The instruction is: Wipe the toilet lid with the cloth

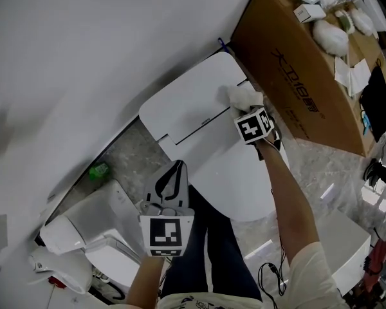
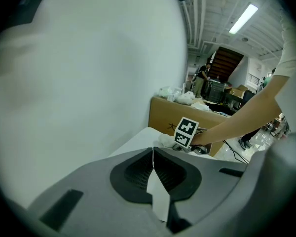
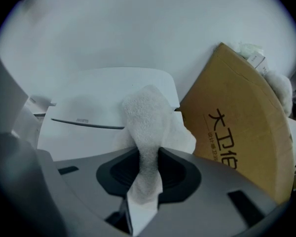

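A white toilet with its lid (image 1: 235, 179) down stands against the wall, its tank top (image 1: 193, 102) behind. My right gripper (image 1: 248, 111) is shut on a white cloth (image 1: 243, 96), which rests at the back right of the lid near the tank. In the right gripper view the cloth (image 3: 148, 127) bunches between the jaws and spreads over the white surface (image 3: 89, 132). My left gripper (image 1: 172, 176) hangs shut and empty at the lid's left edge, apart from the cloth; its jaws meet in the left gripper view (image 2: 153, 162).
A big cardboard box (image 1: 296, 76) with white items on top stands right of the toilet, close to the cloth. A white appliance (image 1: 90, 230) and a green object (image 1: 99, 170) sit on the floor at left. The wall (image 1: 83, 56) runs behind.
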Tool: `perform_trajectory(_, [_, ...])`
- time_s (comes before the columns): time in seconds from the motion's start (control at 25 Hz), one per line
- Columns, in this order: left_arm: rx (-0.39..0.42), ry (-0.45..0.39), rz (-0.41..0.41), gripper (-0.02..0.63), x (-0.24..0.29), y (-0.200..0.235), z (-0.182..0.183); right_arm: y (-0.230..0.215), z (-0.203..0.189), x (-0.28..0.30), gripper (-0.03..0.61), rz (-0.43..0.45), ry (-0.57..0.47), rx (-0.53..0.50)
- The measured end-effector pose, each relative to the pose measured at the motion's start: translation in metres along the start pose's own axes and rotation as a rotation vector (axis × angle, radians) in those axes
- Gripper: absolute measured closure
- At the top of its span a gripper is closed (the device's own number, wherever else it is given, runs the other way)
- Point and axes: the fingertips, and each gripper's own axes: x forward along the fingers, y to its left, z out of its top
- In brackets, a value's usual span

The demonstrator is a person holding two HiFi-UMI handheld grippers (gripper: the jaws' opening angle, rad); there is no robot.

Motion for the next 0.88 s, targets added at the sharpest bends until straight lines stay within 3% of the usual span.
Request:
perform_trajectory(0.4, [0.009,-0.01,-0.015,0.603,-0.001,-0.01,0.003,-0.002,-0.04,-0.01,0.486,-0.017,0.021,0.019])
perform_trajectory(0.88, [0.043,-0.019,-0.059,0.603,-0.006,-0.041,0.004,-0.003,-0.129,-0.029,0.486,-0.038,0.069,0.113])
